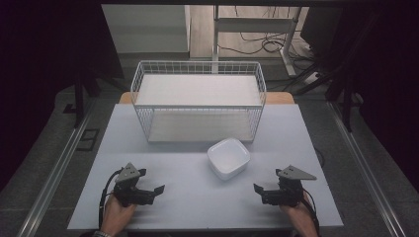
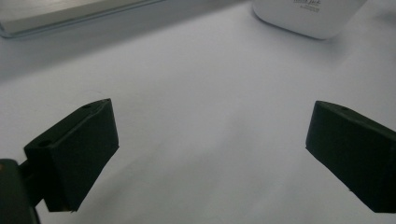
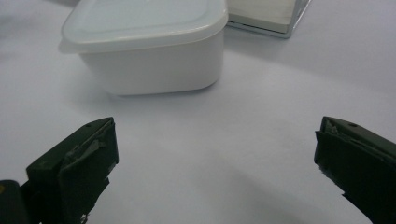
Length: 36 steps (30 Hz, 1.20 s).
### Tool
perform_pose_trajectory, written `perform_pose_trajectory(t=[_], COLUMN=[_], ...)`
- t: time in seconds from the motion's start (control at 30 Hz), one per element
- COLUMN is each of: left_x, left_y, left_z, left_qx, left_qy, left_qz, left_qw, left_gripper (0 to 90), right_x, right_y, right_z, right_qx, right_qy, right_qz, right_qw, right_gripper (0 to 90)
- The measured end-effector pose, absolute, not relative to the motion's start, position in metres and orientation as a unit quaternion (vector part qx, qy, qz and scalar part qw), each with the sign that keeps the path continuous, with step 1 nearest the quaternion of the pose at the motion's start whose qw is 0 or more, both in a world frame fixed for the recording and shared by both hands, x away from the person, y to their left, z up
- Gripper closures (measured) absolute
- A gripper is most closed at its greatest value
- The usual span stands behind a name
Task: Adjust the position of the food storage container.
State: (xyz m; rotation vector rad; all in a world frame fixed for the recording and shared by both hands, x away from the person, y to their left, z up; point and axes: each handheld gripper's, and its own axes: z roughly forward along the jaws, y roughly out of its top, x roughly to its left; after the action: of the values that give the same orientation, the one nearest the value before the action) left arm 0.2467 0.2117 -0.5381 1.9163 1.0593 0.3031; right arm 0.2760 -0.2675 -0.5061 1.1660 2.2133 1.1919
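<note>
A white, square plastic container with rounded corners and a fitted translucent lid sits upright on the pale grey worktop, a little right of the middle and just in front of the front edge of a white wire basket that stands along the worktop's far edge. The container is turned so that one corner points toward the near edge — it has no clear long axis, being about as wide as it is deep. In the right gripper view its lid overhangs the smooth white wall slightly, and small printed lettering shows on the side seen in the left gripper view, too small to read.

The left hand-held gripper rests near the worktop's near-left corner, held by the person's left hand, its jaws spread wide with nothing between them; the container lies ahead of it and off to the right, well apart. The right hand-held gripper sits near the near-right corner in the right hand, jaws likewise wide apart and empty — the container is ahead of it and to the left, nearer than to the other one, not touching.
</note>
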Motion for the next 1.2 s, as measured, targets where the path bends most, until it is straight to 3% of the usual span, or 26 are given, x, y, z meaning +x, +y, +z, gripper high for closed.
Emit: perform_pose_trajectory(t=[0.33, 0.7, 0.9, 1.2], left_x=[0.248, 0.249, 0.252, 0.261], left_y=[0.205, 0.200, 0.193, 0.168], left_z=[-0.538, -0.534, -0.527, -0.519], left_qx=[0.789, 0.783, 0.779, 0.791], left_qy=[0.426, 0.430, 0.428, 0.402], left_qz=[0.101, 0.098, 0.104, 0.092], left_qw=[0.432, 0.439, 0.446, 0.452], left_gripper=[3.9, 2.0, 7.9, 26.4], right_x=[0.278, 0.286, 0.297, 0.311], right_y=[-0.262, -0.262, -0.261, -0.255], right_z=[-0.508, -0.504, -0.499, -0.488], right_qx=[0.414, 0.424, 0.432, 0.435], right_qy=[0.790, 0.791, 0.791, 0.788], right_qz=[0.404, 0.401, 0.397, 0.401], right_qw=[0.201, 0.184, 0.176, 0.171], right_gripper=[0.0, 1.0, 7.2, 22.4])
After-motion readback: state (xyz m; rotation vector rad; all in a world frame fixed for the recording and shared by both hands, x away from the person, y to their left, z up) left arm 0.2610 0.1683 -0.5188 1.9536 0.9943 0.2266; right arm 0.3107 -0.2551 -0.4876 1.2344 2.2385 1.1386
